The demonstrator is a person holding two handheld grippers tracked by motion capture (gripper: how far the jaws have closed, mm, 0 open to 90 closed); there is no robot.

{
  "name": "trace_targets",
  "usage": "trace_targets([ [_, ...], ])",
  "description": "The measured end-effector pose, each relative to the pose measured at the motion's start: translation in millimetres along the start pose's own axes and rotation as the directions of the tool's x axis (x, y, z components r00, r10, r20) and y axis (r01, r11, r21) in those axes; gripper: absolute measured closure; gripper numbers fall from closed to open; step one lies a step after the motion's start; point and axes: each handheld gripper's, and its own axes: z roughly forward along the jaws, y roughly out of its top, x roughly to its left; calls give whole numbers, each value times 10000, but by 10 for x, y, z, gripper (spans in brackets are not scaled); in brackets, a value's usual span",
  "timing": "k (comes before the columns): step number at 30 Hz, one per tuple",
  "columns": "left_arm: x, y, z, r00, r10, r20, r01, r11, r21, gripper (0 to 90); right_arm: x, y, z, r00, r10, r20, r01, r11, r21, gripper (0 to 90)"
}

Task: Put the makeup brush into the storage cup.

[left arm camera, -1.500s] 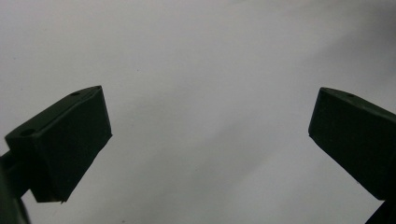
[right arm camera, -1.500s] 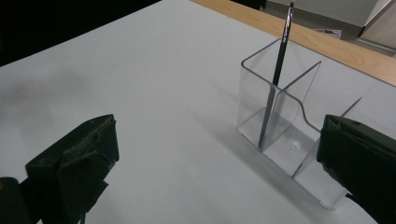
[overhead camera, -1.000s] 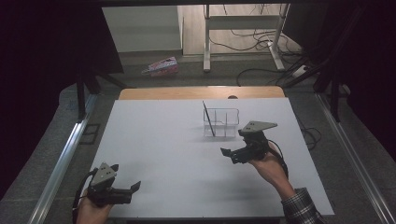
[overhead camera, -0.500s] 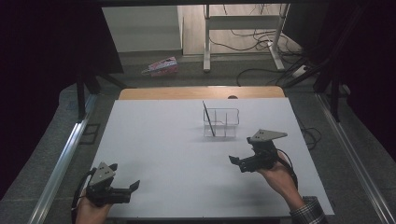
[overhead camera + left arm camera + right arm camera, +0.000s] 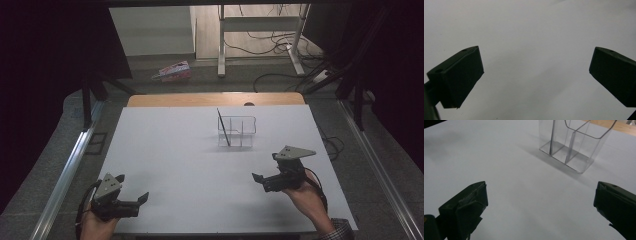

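A clear plastic organizer [image 5: 239, 131] with several compartments stands on the white table [image 5: 170, 150], right of the middle and towards the back. A thin black stick [image 5: 223, 128] leans in its left end. My right gripper [image 5: 257, 177] hovers in front of the organizer and a little to its right, open, with nothing between its jaws. In the right gripper view the organizer [image 5: 574, 143] stands well beyond that gripper [image 5: 541, 195]. At the table's front left corner my left gripper [image 5: 144, 198] is open over bare table, as the left gripper view confirms [image 5: 536, 72].
Behind the white sheet a strip of wooden tabletop [image 5: 215, 99] shows. On the floor beyond lie a pink-and-white package [image 5: 172, 71], a metal frame [image 5: 260, 25] and cables [image 5: 280, 47]. Metal rails [image 5: 65, 175] run along both sides of the table.
My right gripper has drawn back from the organizer, towards the person and slightly right. The left gripper has stayed where it was.
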Motion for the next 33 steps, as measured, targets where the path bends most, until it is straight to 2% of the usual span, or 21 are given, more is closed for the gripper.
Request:
trace_targets([
  [7,13,-3,-3,10000,-34,25,34,10000,-22,0,-30,-108,-99,9994,127,323,-129,9999,54,0],
  [33,52,-16,-5,9999,-122,-37,122,9999,-54,0,-12,-460,-397,9950,555,830,-562,9984,57,0],
])
